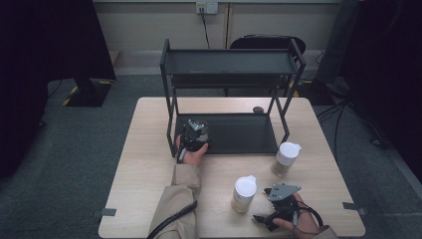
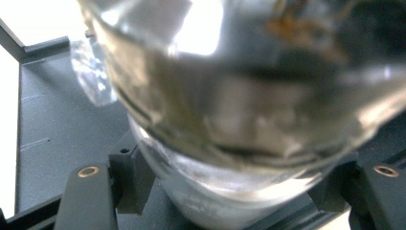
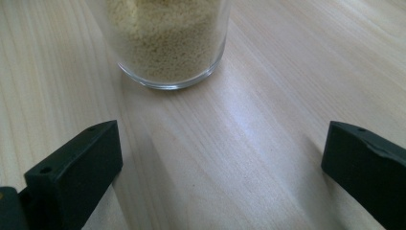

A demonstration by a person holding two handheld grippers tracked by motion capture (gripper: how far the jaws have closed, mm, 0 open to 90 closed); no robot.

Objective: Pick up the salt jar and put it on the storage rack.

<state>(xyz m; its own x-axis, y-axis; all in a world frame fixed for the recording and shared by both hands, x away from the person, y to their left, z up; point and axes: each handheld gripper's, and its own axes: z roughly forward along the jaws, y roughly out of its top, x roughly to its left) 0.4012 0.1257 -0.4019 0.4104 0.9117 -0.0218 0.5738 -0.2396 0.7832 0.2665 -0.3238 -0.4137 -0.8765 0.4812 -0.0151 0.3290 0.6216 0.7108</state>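
My left gripper (image 1: pixel 193 138) is shut on a clear glass jar (image 1: pixel 200 127) with dark contents, at the front left corner of the black rack's lower shelf (image 1: pixel 239 134). In the left gripper view the jar (image 2: pixel 230 120) bulges between the black pads (image 2: pixel 129 182), which press on both its sides. My right gripper (image 1: pixel 261 205) rests open on the table near its front edge. A white-lidded jar (image 1: pixel 244 193) of pale yellow grains stands just ahead of it. In the right gripper view that jar (image 3: pixel 167 43) stands beyond my gripper's (image 3: pixel 220 158) wide-set jaws, untouched.
A two-tier black metal rack (image 1: pixel 229 64) stands at the back of the wooden table (image 1: pixel 149 164). A second white-lidded jar (image 1: pixel 286 158) stands right of the rack's front. A small dark object (image 1: pixel 258 109) lies behind the lower shelf. A chair (image 1: pixel 266 42) is beyond the table.
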